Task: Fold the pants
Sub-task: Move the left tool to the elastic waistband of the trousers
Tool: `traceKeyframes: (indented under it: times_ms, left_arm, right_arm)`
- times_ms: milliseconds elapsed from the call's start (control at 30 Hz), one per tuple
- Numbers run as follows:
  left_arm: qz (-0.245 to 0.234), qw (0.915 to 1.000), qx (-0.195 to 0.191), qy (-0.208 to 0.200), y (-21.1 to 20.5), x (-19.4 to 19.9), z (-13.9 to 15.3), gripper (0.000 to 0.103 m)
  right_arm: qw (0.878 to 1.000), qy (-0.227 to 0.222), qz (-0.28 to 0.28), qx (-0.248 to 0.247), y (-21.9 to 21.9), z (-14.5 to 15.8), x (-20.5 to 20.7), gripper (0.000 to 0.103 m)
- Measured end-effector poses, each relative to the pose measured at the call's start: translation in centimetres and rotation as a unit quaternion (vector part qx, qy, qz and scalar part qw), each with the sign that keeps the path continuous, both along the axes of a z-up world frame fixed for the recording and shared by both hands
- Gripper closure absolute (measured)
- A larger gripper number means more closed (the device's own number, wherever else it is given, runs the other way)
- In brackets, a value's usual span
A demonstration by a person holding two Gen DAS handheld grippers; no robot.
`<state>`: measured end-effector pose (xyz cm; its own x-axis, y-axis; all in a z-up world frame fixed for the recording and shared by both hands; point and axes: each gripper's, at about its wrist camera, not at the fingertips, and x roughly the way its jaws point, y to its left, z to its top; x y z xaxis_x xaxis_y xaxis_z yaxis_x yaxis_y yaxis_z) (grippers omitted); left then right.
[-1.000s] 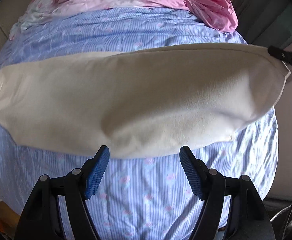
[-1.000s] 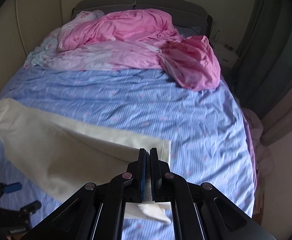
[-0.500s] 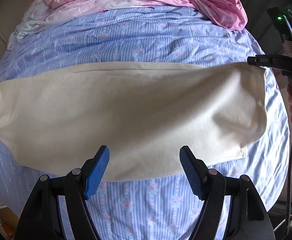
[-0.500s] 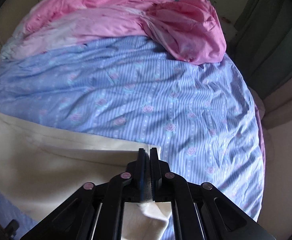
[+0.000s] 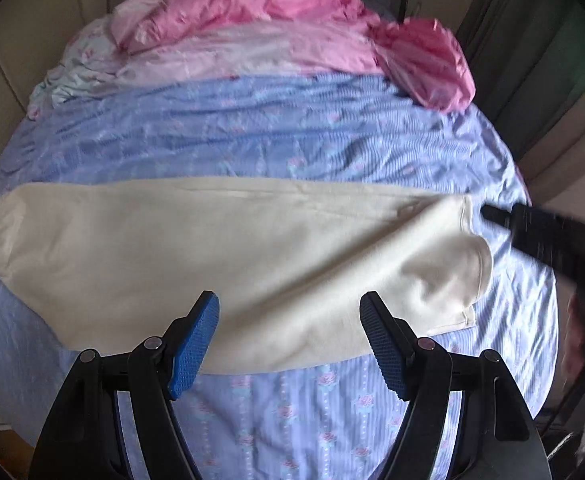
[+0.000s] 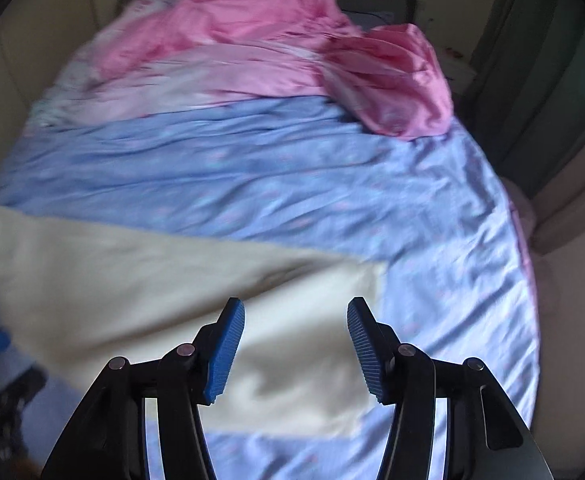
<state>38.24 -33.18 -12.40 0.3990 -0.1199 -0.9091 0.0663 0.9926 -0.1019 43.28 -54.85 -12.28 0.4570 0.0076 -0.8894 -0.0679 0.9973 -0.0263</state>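
Observation:
The cream pants [image 5: 220, 256] lie folded lengthwise across the blue striped bedsheet [image 5: 276, 140], running left to right. My left gripper [image 5: 290, 340] is open and empty, just above the pants' near edge at their middle. My right gripper [image 6: 296, 344] is open and empty above the right end of the pants [image 6: 140, 300]. In the left wrist view the right gripper's black body [image 5: 548, 236] shows blurred just beyond the pants' right end, apart from the cloth.
A crumpled pink duvet [image 5: 284, 32] is heaped at the head of the bed, also in the right wrist view [image 6: 276, 48]. A dark curtain [image 6: 544, 80] hangs at the right. The bed's right edge [image 6: 520, 280] drops off to the floor.
My right gripper was shut on the pants' right end; it has opened and let go. The cloth has dropped flat on the sheet. The left gripper has drawn back slightly.

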Motion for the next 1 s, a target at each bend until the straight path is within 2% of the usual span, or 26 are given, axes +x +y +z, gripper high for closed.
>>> traceKeyframes:
  times_ms: [200, 333, 500, 567, 700, 800, 1000]
  left_arm:
    - [0.016, 0.9992, -0.030, -0.021, 7.0, -3.1, 2.7, 0.031]
    - [0.022, 0.9988, -0.027, -0.035, 11.8, -5.0, 4.1, 0.031]
    - [0.002, 0.9988, -0.029, -0.040, 19.4, -6.8, 5.2, 0.030]
    - [-0.008, 0.9988, -0.026, -0.041, 22.5, -7.3, 5.6, 0.030]
    - [-0.025, 0.9981, -0.028, -0.048, 29.1, -8.1, 6.0, 0.026]
    - [-0.045, 0.9974, -0.014, -0.055, 33.7, -8.0, 6.2, 0.026]
    - [-0.061, 0.9956, -0.027, -0.066, 42.8, -6.2, 5.6, 0.024]
  right_arm:
    - [0.999, -0.011, 0.030, 0.026, 7.9, 1.9, -5.5, 0.049]
    - [0.998, -0.024, 0.039, 0.054, 13.8, 3.7, -8.2, 0.049]
    - [0.997, -0.040, 0.025, 0.068, 21.1, 5.4, -10.5, 0.049]
    - [0.997, -0.037, 0.006, 0.065, 23.9, 5.8, -11.2, 0.049]
    - [0.995, -0.037, -0.017, 0.088, 30.5, 6.4, -12.5, 0.049]
    - [0.994, -0.041, -0.032, 0.094, 35.2, 6.5, -13.1, 0.049]
    - [0.994, -0.038, -0.011, 0.101, 43.8, 5.6, -11.9, 0.049]
